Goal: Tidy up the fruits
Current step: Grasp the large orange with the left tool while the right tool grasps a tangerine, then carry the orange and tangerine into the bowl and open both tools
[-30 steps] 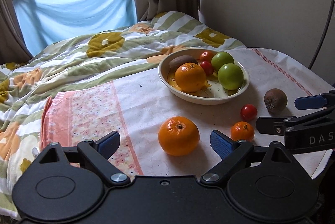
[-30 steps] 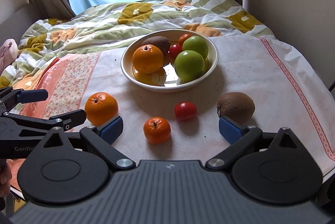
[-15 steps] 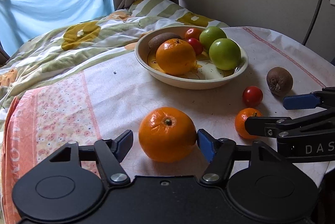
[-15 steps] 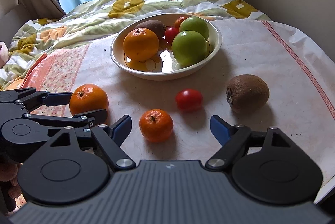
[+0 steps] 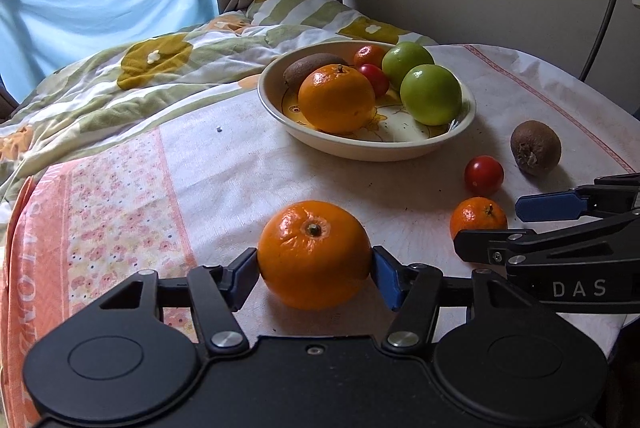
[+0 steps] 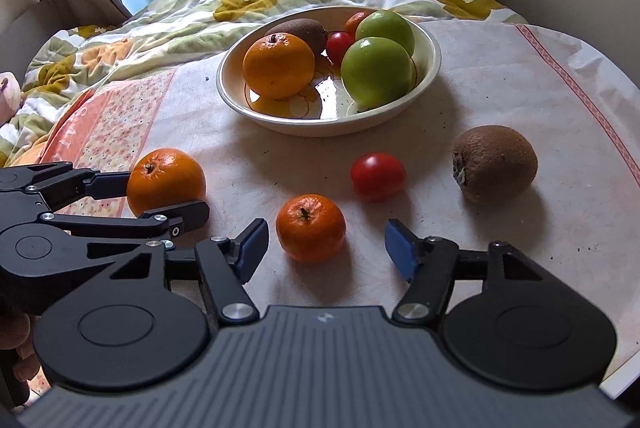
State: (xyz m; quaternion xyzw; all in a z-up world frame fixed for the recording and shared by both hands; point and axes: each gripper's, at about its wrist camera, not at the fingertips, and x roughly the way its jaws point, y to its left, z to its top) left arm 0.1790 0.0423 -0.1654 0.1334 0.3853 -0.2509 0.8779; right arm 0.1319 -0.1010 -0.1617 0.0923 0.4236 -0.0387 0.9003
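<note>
Now, left claw (image 5: 314,274) pinching the large orange (image 5: 314,254), stem up; right claw (image 6: 326,248) spread beside the mandarin (image 6: 311,227).

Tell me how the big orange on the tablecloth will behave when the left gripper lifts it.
The big orange looks round and glossy, so it may slip or rotate between the two small pads of the left hand-held gripper. It seems fairly heavy for so narrow a pinch. If released on the flat tablecloth, it would probably roll, perhaps toward the small mandarin.
</note>
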